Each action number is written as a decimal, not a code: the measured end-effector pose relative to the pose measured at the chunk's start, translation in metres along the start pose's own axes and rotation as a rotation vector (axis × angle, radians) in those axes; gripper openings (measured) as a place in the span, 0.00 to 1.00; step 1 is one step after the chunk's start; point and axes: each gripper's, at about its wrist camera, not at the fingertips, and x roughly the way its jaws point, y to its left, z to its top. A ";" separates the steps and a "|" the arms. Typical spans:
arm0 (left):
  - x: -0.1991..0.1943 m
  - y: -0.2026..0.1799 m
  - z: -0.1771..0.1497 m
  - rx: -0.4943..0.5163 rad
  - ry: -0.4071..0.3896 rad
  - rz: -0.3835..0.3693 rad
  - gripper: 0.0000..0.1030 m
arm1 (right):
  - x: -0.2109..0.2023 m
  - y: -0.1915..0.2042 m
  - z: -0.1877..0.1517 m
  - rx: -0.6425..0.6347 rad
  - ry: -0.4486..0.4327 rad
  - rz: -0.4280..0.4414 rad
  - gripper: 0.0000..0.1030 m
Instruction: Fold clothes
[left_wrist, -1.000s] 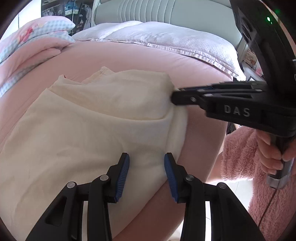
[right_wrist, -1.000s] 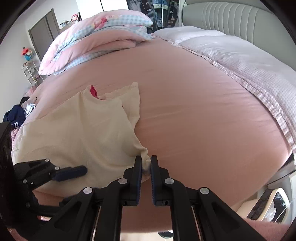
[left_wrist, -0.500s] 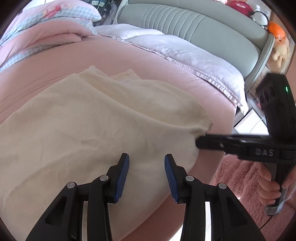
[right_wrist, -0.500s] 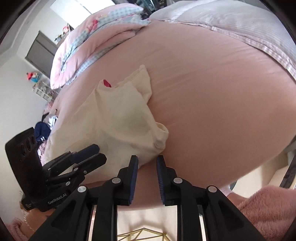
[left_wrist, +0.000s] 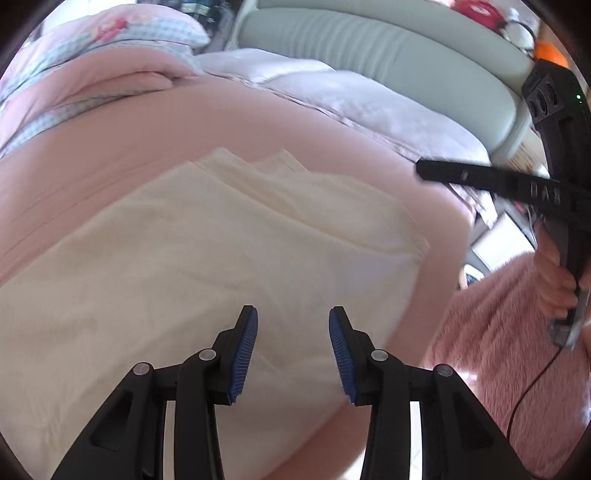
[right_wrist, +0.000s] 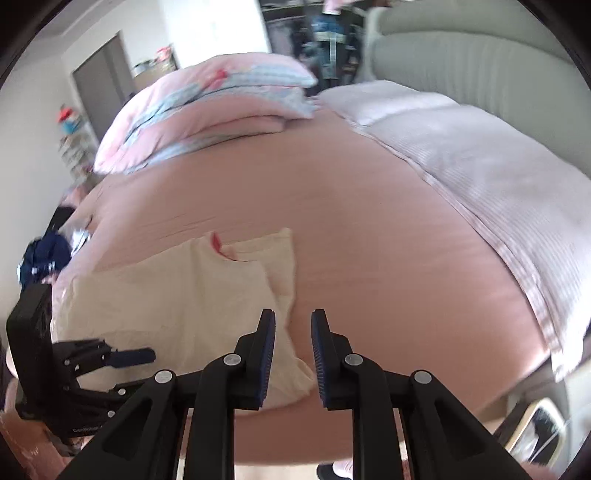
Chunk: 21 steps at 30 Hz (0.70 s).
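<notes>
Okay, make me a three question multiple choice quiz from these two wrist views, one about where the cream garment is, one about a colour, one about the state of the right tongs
1. Where does the cream garment lie?
A. On the pink sheet of the bed, near its edge
B. On the floor
C. Over the headboard

2. What colour are the pads of the left tongs?
A. Red
B. Blue
C. White

3. What state are the right tongs in?
A. Clamped on the garment's corner
B. Shut with nothing in them
C. Open, holding nothing

Answers:
1. A, the garment is spread flat on the pink sheet by the near edge.
2. B, both ribbed pads show blue.
3. C, a clear gap shows between the pads, which have just been opening, and the garment's corner lies on the bed beneath them.
</notes>
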 end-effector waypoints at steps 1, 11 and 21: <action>-0.001 0.005 0.003 -0.021 -0.013 0.017 0.36 | 0.013 0.012 0.005 -0.047 0.026 0.029 0.18; 0.010 0.042 0.016 -0.181 0.003 0.150 0.50 | 0.103 0.073 0.000 -0.283 0.180 -0.006 0.18; -0.013 0.060 0.000 -0.083 0.024 0.260 0.60 | 0.072 -0.002 0.002 -0.115 0.118 -0.199 0.23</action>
